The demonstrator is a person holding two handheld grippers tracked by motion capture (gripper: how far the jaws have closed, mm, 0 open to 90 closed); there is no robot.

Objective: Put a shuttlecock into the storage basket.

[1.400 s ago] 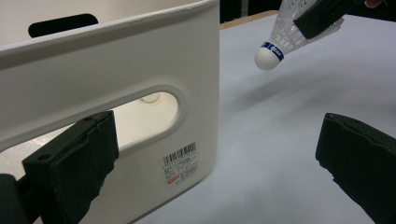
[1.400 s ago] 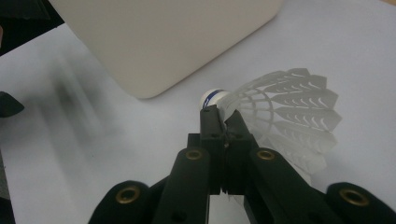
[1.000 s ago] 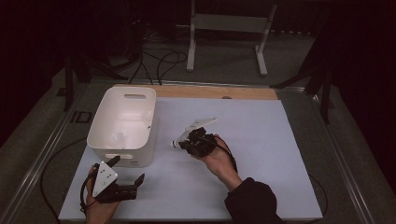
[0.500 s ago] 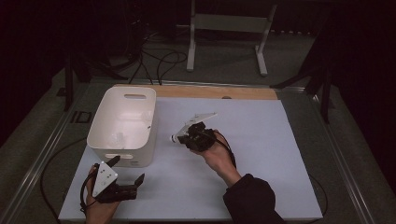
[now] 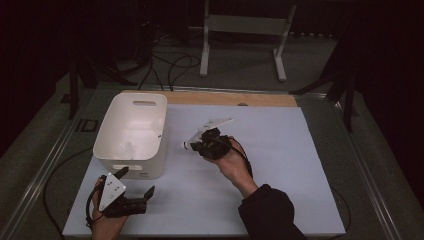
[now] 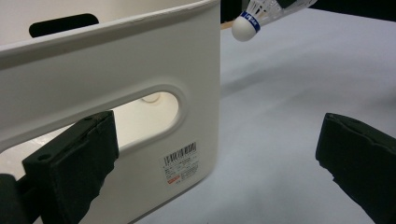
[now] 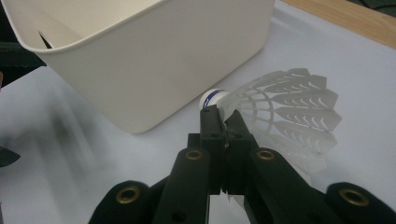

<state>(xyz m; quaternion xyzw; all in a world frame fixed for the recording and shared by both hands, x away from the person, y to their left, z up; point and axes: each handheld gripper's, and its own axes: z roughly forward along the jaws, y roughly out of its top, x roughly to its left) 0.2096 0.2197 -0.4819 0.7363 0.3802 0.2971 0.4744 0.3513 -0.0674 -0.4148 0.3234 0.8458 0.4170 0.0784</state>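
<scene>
At the near edge of the table the left gripper (image 5: 131, 199) rests low with its jaws apart and nothing between them, just in front of the near wall of the white bin (image 5: 111, 135); in the left gripper view that wall and its handle slot sit right past the left pad.

Farther in, the right gripper (image 5: 196, 144) is clamped on a shuttlecock (image 7: 280, 114), pinching the feather skirt close behind the cork. In the right gripper view the cork (image 7: 212, 99) points ahead toward the bin's side wall, the skirt fanning back to the right, so the long axis runs roughly level and aims at the bin.

The bin stands just to the left of the shuttlecock, its rim higher than the cork. The right hand (image 5: 235, 167) is the nearer one, and the coming move likely means lifting the cork over that rim.
</scene>
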